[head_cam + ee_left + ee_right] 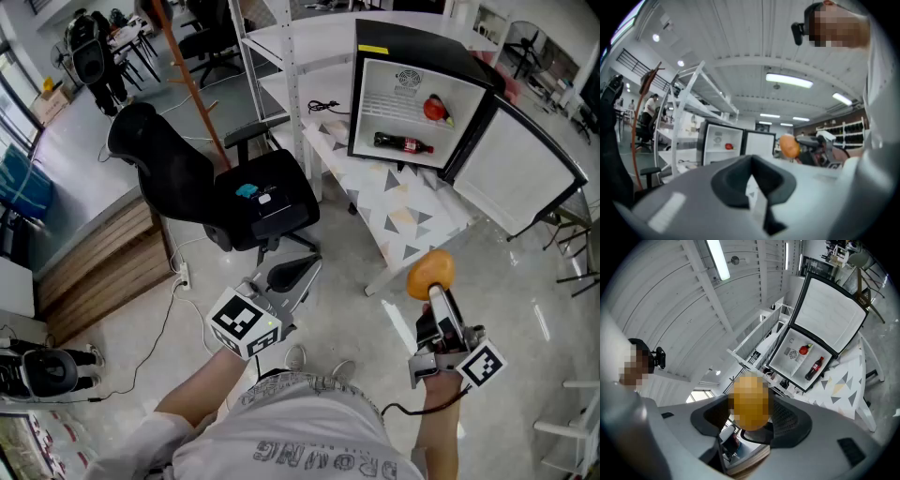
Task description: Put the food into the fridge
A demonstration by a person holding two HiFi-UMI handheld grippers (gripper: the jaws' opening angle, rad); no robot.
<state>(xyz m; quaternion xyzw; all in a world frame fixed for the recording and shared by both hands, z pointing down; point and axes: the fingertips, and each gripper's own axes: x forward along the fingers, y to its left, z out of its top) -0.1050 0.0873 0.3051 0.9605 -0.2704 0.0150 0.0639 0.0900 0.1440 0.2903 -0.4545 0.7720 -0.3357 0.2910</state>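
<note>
I am holding the right tongs closed around a round orange-yellow fruit, gripping it at the tips with the jaws standing wide around it. It is hanging over the floor, just off the near edge of the worktop. My left tongs are carrying nothing, and their jaws are looking closed together. They are hovering low on the left, near a black office chair that is crowding the worktop's left edge. The fridge is standing at the worktop's far end with its mouth facing me. Its door is swinging wide to the right, past the right edge of the worktop, so the opening is showing unobstructed above the triangle-patterned top. A yellow sticker is sitting on the fridge's top front edge. On the inner back wall a round emblem with lines of print is showing, too small to read. Inside, a red round food is lying on the upper level at the right. A dark cola bottle with a red label is lying on its side below; I cannot read its brand.
</note>
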